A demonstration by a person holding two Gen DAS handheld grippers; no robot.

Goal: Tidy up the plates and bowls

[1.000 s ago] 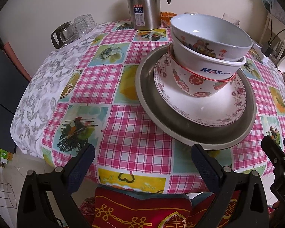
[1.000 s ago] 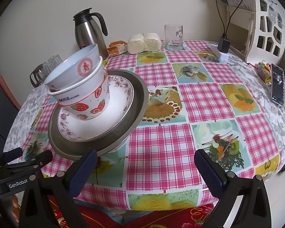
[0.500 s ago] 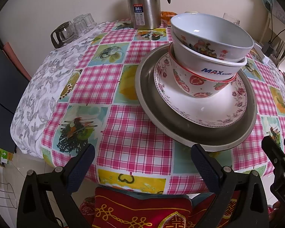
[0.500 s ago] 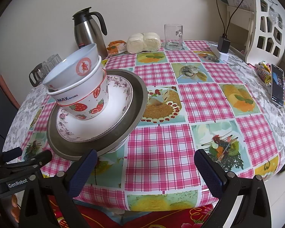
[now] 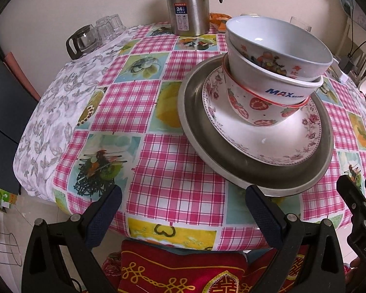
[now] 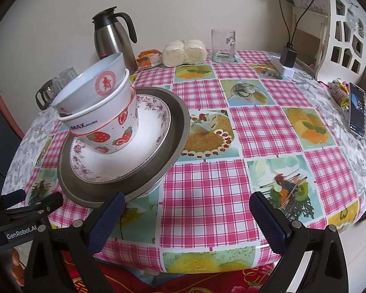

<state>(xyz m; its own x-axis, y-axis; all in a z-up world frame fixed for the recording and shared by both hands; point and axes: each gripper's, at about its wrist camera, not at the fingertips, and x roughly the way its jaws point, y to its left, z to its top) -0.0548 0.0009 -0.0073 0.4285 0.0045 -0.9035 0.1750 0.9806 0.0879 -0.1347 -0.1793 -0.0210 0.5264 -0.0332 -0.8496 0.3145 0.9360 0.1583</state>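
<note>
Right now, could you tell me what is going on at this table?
A person holds two grippers, both open and holding nothing. The left gripper and right gripper hover at the table's near edge. Three nested bowls sit on a floral plate inside a metal dish, untouched.

A pink checked cloth [image 6: 207,175] with fruit and food pictures covers the tabletop, and a steel flask [image 6: 113,41] stands upright at its far edge by the wall. Beside the flask lie an orange packet [image 6: 147,58] and wrapped buns [image 6: 184,52], then an empty glass mug [image 6: 223,46]; a glass jug [image 5: 81,40] and upturned glasses [image 5: 108,25] sit at the far left. On the right lie a phone [image 6: 357,109] and a charger [image 6: 288,59], near a white chair [image 6: 341,36].
</note>
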